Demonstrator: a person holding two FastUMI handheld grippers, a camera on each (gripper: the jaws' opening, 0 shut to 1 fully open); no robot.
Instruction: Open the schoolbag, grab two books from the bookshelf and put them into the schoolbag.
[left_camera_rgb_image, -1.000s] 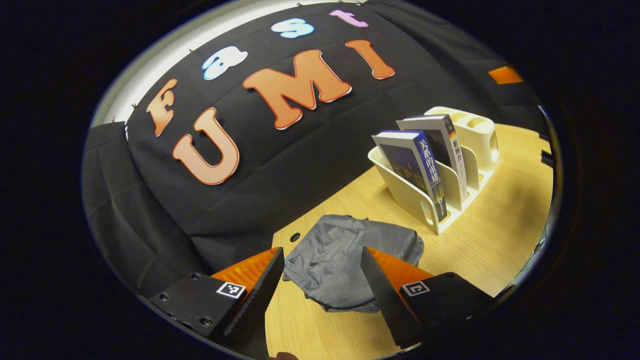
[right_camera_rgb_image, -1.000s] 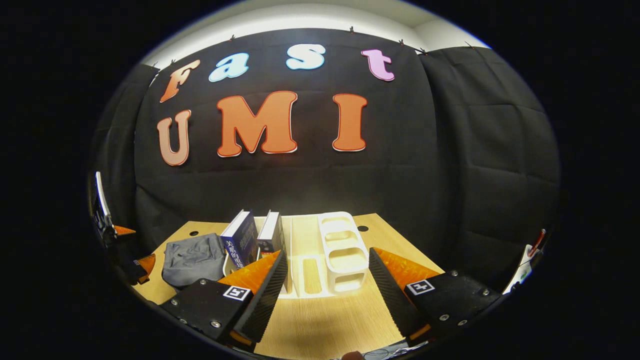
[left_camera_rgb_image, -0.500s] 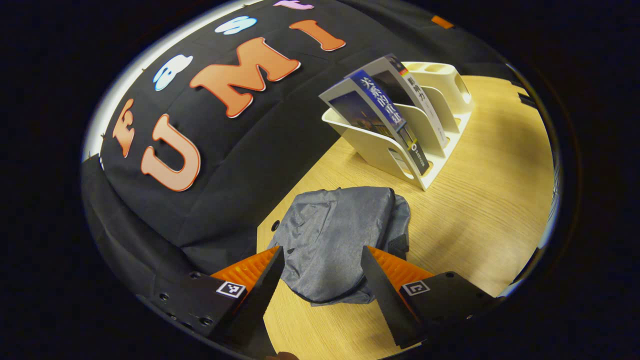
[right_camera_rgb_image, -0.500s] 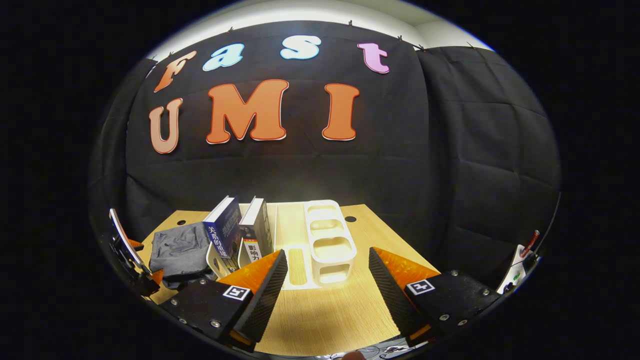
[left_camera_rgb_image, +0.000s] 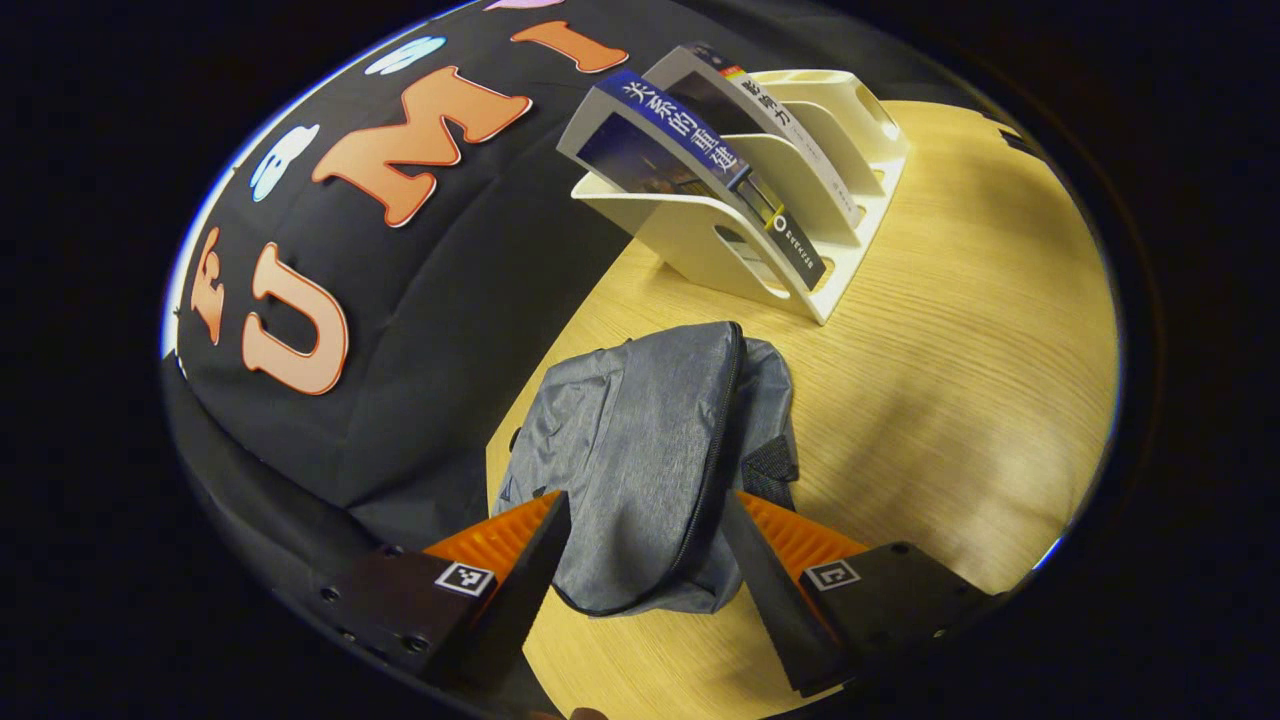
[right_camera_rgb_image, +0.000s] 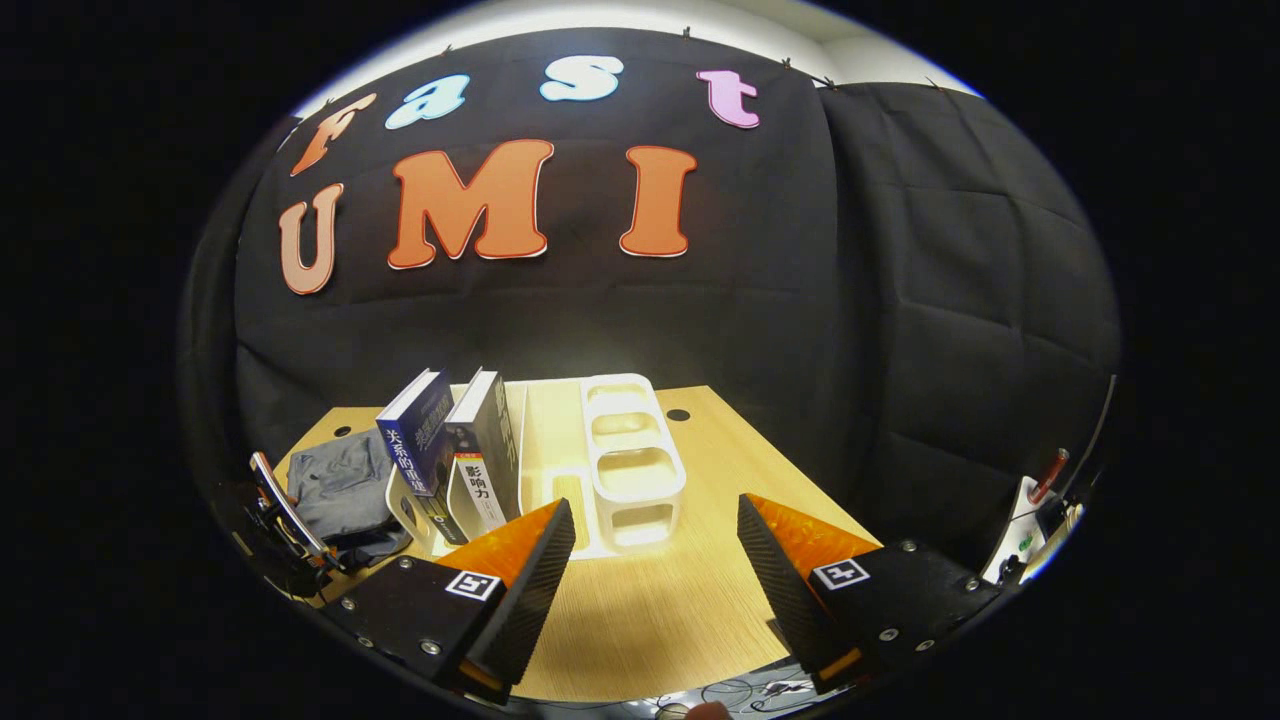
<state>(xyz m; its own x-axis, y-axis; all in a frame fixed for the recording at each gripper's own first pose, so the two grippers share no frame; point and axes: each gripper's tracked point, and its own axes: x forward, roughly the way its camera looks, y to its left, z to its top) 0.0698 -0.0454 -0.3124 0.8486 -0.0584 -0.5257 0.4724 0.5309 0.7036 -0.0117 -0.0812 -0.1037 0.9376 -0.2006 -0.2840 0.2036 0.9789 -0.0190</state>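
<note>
A grey schoolbag (left_camera_rgb_image: 650, 440) lies flat on the wooden table (left_camera_rgb_image: 950, 380), its black zipper shut along the right side. My left gripper (left_camera_rgb_image: 640, 560) hovers open just above the bag's near end, fingers on either side of it. A white bookshelf (left_camera_rgb_image: 760, 220) holds a blue book (left_camera_rgb_image: 690, 150) and a black-and-white book (left_camera_rgb_image: 770, 110), both leaning. In the right gripper view the schoolbag (right_camera_rgb_image: 340, 485), blue book (right_camera_rgb_image: 415, 450), second book (right_camera_rgb_image: 480, 460) and bookshelf (right_camera_rgb_image: 620, 460) stand ahead. My right gripper (right_camera_rgb_image: 650, 560) is open over bare table, short of the shelf. The left gripper (right_camera_rgb_image: 285, 520) appears at the far left.
The bookshelf's right slots and its cup-like compartments (right_camera_rgb_image: 630, 465) hold nothing. Two round cable holes (right_camera_rgb_image: 678, 413) sit near the table's back edge by the black cloth wall. Some gear with a red handle (right_camera_rgb_image: 1040, 480) stands at the far right.
My left gripper has come forward and down over the schoolbag, which now lies between its fingers. My right gripper has drifted slightly right and nearer the shelf. Both stay open.
</note>
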